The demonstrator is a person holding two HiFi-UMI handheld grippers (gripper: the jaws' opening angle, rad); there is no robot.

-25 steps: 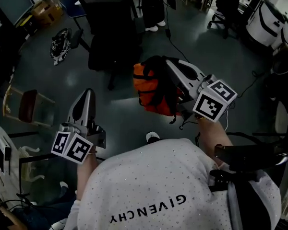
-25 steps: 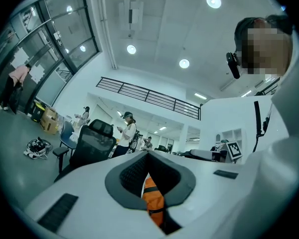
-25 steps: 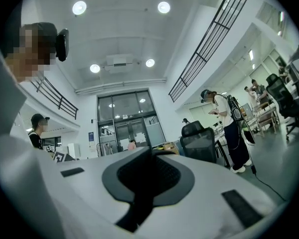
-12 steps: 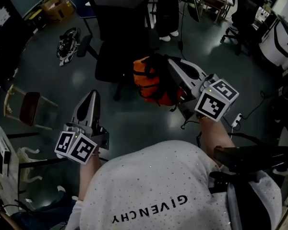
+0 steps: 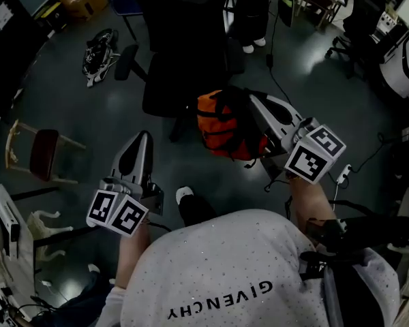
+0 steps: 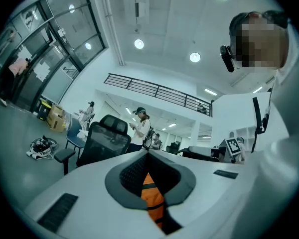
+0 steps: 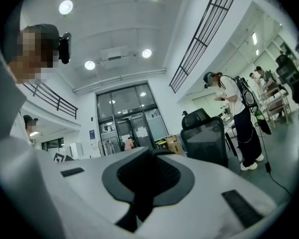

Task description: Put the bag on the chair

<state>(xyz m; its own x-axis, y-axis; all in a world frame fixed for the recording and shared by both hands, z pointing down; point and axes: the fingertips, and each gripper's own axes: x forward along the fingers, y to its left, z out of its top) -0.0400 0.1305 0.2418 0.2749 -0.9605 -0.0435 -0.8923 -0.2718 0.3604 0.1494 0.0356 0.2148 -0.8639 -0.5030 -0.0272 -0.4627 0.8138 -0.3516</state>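
**Head view.** The right claw [image 5: 259,106] is clamped shut on the black strap [image 5: 233,114] of the orange bag [image 5: 218,125]. The bag hangs in the air off that claw, near the black chair [image 5: 184,53] but not on it. The left claw [image 5: 141,145] hangs well apart to the left, over the floor [image 5: 109,121], and carries nothing.
- Risk: the hold is on the strap only, so a swing could make the bag slide or tip out.
- Risk: the chair looks like a swivel type and may turn or shift when the load lands, dropping the bag off the edge.
- Limit: seat and backrest merge into one dark mass, so I cannot tell where the seat edge lies.

**Left gripper view.** The jaws meet at the tips with nothing between them. The orange showing in the gap behind them is the bag farther off. The chair stands ahead and to the left.

**Right gripper view.** The jaws are pressed together on a dark band, which I judge to be the strap. The bag's body is hidden below the claw. A person [image 7: 239,118] stands just beyond the chair and could be in the way.
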